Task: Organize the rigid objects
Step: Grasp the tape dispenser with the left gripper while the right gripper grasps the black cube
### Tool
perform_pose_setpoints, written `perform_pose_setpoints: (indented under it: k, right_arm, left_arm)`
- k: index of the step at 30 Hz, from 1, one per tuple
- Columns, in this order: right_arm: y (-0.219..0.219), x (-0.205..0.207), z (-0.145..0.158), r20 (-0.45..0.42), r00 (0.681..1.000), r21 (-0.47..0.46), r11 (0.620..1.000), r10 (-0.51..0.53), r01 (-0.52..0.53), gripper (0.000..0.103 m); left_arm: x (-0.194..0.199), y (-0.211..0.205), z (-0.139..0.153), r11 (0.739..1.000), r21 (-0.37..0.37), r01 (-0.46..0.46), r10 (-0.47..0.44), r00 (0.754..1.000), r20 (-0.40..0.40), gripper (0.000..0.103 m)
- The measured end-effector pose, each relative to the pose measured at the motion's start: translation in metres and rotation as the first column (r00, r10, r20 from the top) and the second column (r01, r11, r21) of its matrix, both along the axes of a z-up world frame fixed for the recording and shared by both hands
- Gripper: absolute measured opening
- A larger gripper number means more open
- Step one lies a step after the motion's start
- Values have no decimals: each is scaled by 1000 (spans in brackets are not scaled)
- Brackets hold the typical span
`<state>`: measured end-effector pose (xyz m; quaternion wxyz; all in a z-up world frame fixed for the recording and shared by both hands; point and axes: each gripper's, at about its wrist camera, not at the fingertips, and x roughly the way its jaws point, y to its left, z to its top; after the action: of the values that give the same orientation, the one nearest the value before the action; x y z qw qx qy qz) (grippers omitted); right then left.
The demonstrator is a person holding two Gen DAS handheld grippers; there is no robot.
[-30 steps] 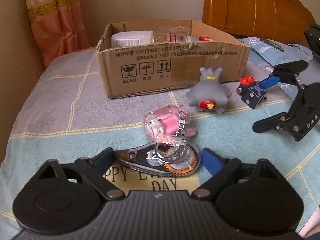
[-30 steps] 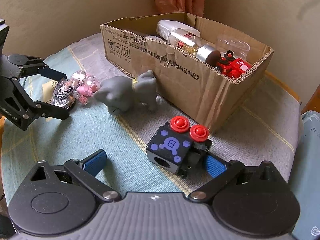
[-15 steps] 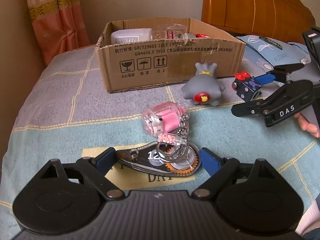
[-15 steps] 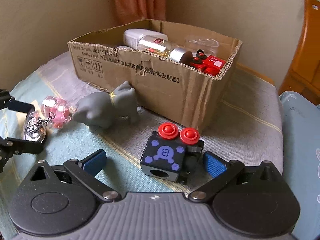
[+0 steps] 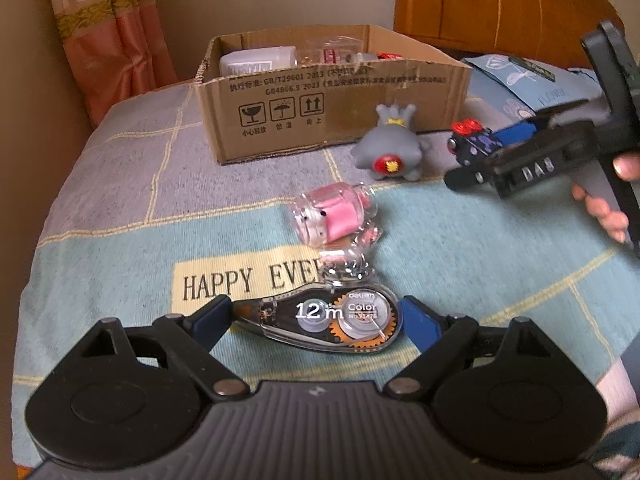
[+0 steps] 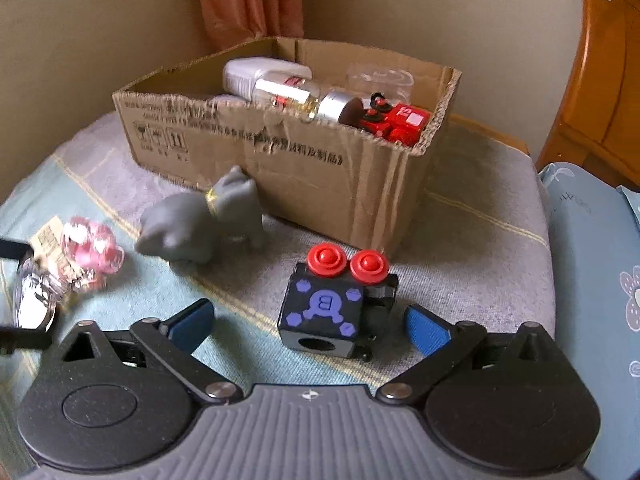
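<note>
Left gripper (image 5: pixel 316 316) fingers clamp correction tape (image 5: pixel 320 318) lengthwise; right gripper (image 6: pixel 308 322) fingers wide, straddling black cube toy (image 6: pixel 324 308), untouched.

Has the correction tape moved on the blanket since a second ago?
Yes. The correction tape has slid clear of the keychain, exposing more of the blanket lettering.

Soft, warm daylight fills both views, with weak shadows under the cardboard box (image 6: pixel 280 168). Fisheye distortion bends the edges and darkens the corners. Motion blur smears the pink keychain (image 6: pixel 90 252) in the right wrist view and the right tool (image 5: pixel 480 160) in the left wrist view. Glare lies on the correction tape (image 5: pixel 320 314)
</note>
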<state>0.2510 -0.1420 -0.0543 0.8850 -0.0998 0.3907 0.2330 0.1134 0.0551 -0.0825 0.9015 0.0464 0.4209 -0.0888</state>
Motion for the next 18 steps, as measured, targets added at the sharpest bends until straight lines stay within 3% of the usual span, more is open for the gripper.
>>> perform_pose_setpoints:
  k: [12,18]
  right_arm:
    - [-2,9,7,2,997,6,997,-75,75,81]
    - [-2,7,6,-8,997,-17,997,-78,78,61]
  left_arm:
    - [-7,-2,4,1000,-4,16,-16,1000,-10,89]
    - [-10,-2,8,1000,-13,18,-19,1000,-7,89]
